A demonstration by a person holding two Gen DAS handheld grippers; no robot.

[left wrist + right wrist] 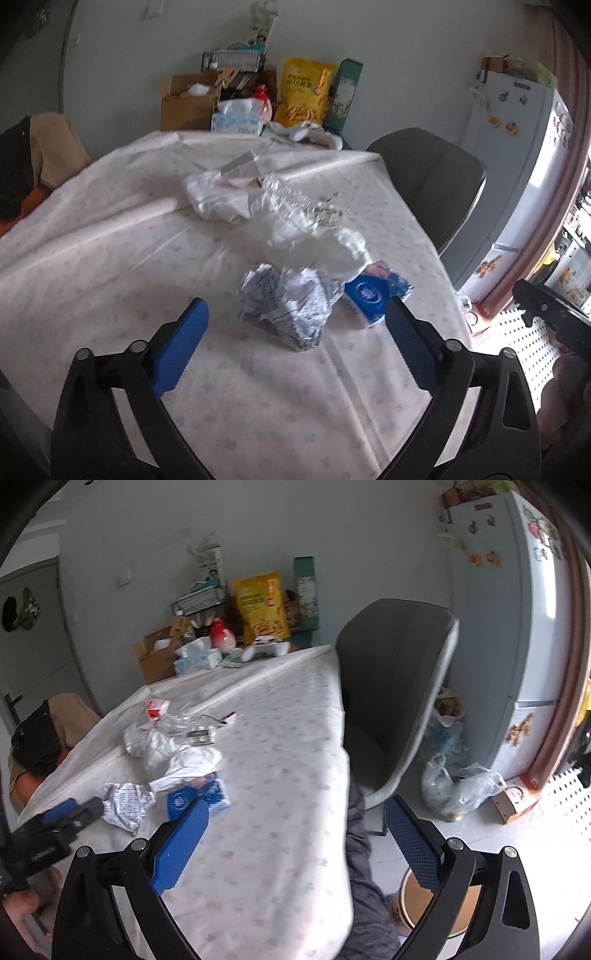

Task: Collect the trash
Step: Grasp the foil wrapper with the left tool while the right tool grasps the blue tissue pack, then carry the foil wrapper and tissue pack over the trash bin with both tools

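Observation:
Trash lies in a heap on the table's pale cloth [110,258]. A crumpled printed paper ball [288,302] is nearest, just ahead of my open left gripper [295,325]. Beside it lies a blue tissue pack [373,291]. Behind are crumpled white plastic bags [295,221] and a crushed clear bottle [295,195]. My right gripper [295,819] is open and empty, over the table's right edge. It sees the paper ball [127,805], the blue pack [207,795], the white bags [177,753] and a red-and-white carton [157,707].
A grey chair [391,686] stands at the table's right side. Clear bags [454,786] and a small box [513,801] lie on the floor by the fridge [517,627]. A tissue box [238,122], snack bag [306,96] and cardboard box [184,107] stand at the table's far end.

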